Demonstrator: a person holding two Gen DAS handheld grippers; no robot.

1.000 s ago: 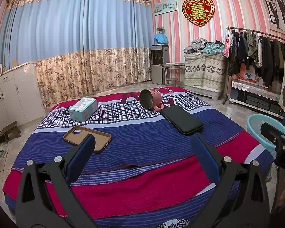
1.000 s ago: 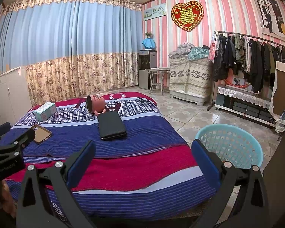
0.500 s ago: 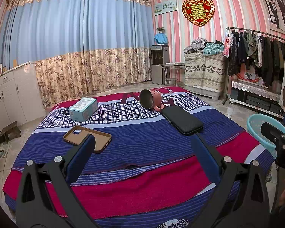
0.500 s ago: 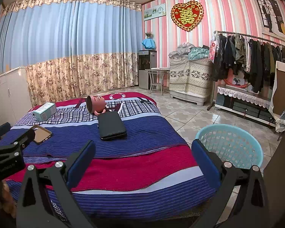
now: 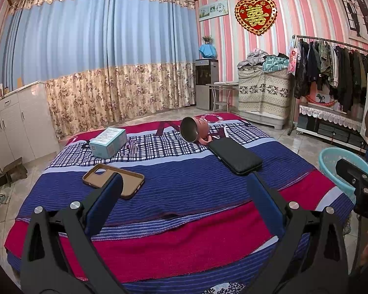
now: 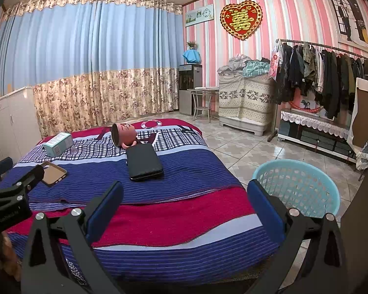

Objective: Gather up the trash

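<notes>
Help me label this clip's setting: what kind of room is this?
A home bedroom, most likely: a bed under a striped blanket fills the middle, a loaded clothes rack lines the wall, and full-length curtains cover the far side.

light blue basket half hidden behind the right gripper, print on the small teal box too small to read, clothes rack cut off at frame edge

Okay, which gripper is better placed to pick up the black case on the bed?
Right, probably. The black case lies just ahead of the open right gripper, with the basket beside it. The left gripper faces the phone cover.
</notes>
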